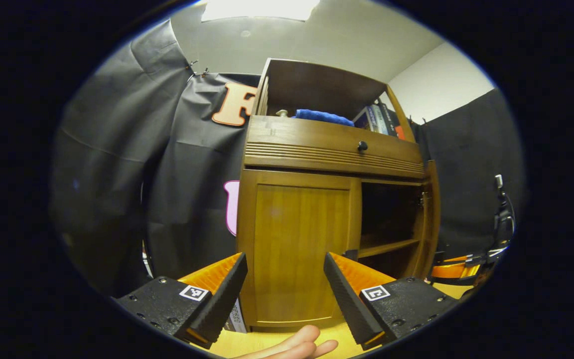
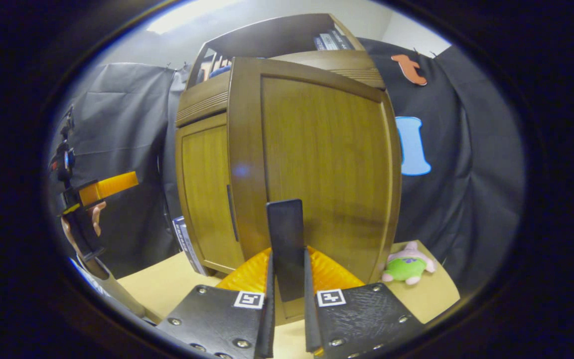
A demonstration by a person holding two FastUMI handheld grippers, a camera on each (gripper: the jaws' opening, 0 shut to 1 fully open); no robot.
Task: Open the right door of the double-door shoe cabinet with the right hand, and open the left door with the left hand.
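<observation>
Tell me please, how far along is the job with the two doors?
Done: the right door stands swung open. In hand: the right gripper is shut on its handle. Left: the left door is closed, and the left gripper is open before it.

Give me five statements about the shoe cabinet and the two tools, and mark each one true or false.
1. The right door is swung open. True.
2. The left door is open. False: it sits flush and closed.
3. The right tool is shut on the right door's handle. True.
4. The left tool grips the left door. False: it is open, short of the door.
5. A blue cloth lies on the floor. False: it lies atop the cabinet, above the drawer.
</observation>
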